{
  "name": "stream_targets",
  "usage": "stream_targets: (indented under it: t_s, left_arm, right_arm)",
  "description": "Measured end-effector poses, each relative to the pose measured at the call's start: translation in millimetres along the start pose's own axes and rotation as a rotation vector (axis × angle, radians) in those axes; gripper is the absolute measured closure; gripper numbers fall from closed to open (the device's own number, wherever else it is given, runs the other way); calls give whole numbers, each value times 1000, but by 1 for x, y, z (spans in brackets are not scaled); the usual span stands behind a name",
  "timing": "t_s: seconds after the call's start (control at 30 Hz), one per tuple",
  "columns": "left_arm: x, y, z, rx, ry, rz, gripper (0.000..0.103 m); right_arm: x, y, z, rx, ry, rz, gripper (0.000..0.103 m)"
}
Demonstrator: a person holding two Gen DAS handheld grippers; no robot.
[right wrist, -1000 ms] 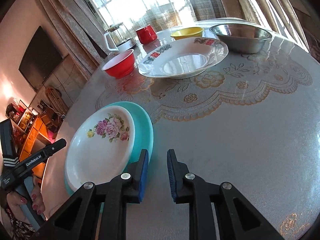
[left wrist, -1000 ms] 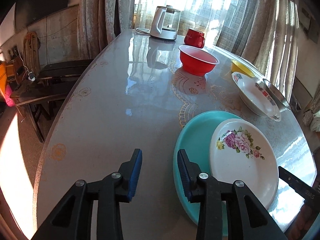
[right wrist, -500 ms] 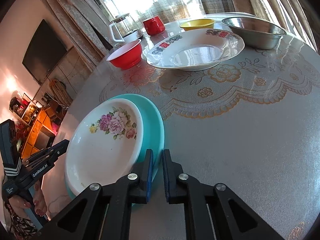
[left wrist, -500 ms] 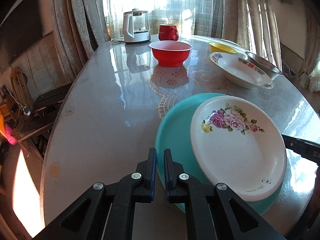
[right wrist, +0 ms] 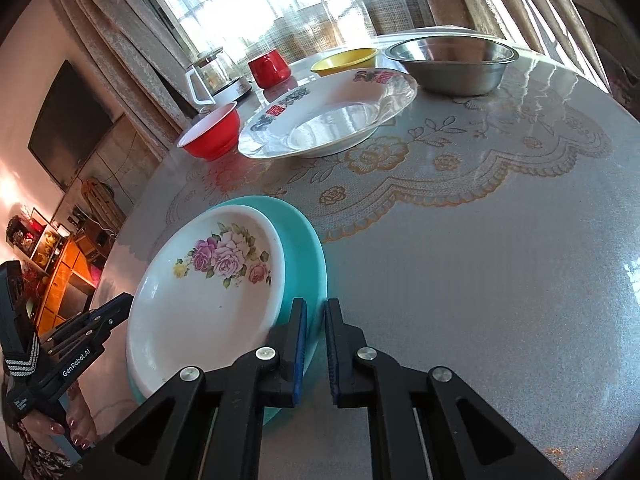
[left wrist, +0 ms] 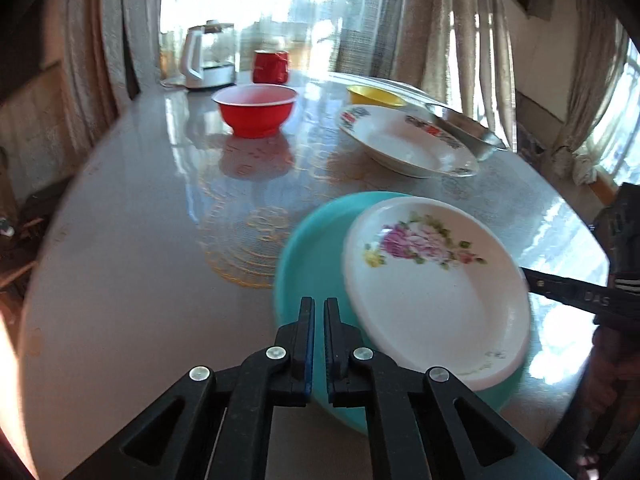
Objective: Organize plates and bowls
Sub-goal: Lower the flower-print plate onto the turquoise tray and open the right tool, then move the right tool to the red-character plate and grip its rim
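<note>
The left gripper [left wrist: 316, 344] is clenched on the near rim of the teal plate [left wrist: 308, 256], its jaws drawn almost together with the thin rim between them. It reaches in low and nearly level over the table [left wrist: 132, 264], fingers pointing toward the window. The right gripper [right wrist: 316, 348] grips the opposite edge of the same teal plate [right wrist: 304, 248] in the same way, jaws narrowed onto the rim. In the right wrist view the left gripper [right wrist: 108, 316] shows at the far left, held by a hand with painted nails [right wrist: 68, 424]; in the left wrist view one finger of the right gripper [left wrist: 568, 286] comes in from the right, its tip at the plate's edge.

The flowered plate [left wrist: 436, 292] lies on the teal plate, shifted toward one side so a teal crescent shows beside it. Whether the stack is clear of the table or resting on it cannot be told.

Farther off stand a red bowl [left wrist: 256, 110], a wide white dish with a printed rim [left wrist: 404, 144], a yellow bowl [left wrist: 374, 96] and a steel bowl [right wrist: 452, 64], the dish just in front of the last two. A red mug [left wrist: 270, 66] and a kettle [left wrist: 206, 56] sit near the curtains [left wrist: 424, 20]. Nothing lies between the grippers and the stack.

A second ago both grippers were spread apart beside the plates; half a second ago they had closed on the rim. Since then the left view has swung, and the plates sit more to its right, slightly blurred.
</note>
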State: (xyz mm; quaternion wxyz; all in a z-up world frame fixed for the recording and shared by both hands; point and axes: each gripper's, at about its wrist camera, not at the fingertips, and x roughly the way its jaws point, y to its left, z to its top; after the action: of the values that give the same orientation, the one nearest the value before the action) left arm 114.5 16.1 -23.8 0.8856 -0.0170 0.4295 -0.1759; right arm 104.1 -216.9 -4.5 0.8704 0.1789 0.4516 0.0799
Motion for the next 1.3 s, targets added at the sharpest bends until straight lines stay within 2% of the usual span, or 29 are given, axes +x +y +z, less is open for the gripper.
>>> stream_targets:
  t_s: [0.07,0.1,0.2,0.33,0.4,0.47,0.5,0.53,0.67,0.7,0.8,0.9,0.97,1.03,1.1,1.13,1.2,1.3]
  left_arm:
    - [9,-17,-1,38,-4,84,103]
    - [15,-23,-1,44,7,101,103]
    - [12,-25,-1,1,8,51,103]
    - [1,-20,4,-8,-25,88,103]
    - [-4,-10,8,-40,-36,106,94]
    - [-8,3,10,-74,-53,140,77]
    - [-9,10,11,-89,-56,157,64]
    - [-9,16,11,-105,-56,159,59]
    - [-4,29,6,-136,-11,125,61]
    - [-3,28,3,-118,-1,121,69]
    - [-3,20,-2,-73,-12,118,74]
    - [0,15,-3,-51,8,105,78]
    - [5,12,-5,-31,31,84,79]
    - [5,5,-7,19,20,97,81]
    - [6,1,-8,43,11,92,87]
    - [6,-3,-8,66,2,112,87]
    - [7,-11,-10,108,-7,149,87]
    - [11,-15,-4,66,14,97,87]
  right_arm:
    - [-1,-11,2,37,28,50,95]
    - [-3,-11,3,21,35,40,95]
    - [-7,-13,4,3,27,11,95]
    - [-13,-15,1,-23,-2,26,92]
    - [-16,-15,0,-36,-17,11,92]
    - [-20,-14,0,-62,-35,-7,86]
    - [-22,-12,1,-85,-52,-26,86]
    - [-23,-10,2,-101,-65,-41,85]
    - [-17,-8,7,-114,-52,-52,85]
    - [-16,-5,6,-131,-46,-53,88]
    - [-13,4,2,-176,-30,-54,89]
    - [-18,7,-2,-179,-51,-72,88]
    - [-20,3,-1,-167,-66,-103,81]
    - [-14,1,0,-179,-40,-126,80]
    - [-8,-2,0,-180,-12,-103,80]
    - [-5,-1,1,-193,-6,-94,88]
    - [0,1,-1,-204,2,-82,92]
    - [3,-4,-3,-197,-9,-105,92]
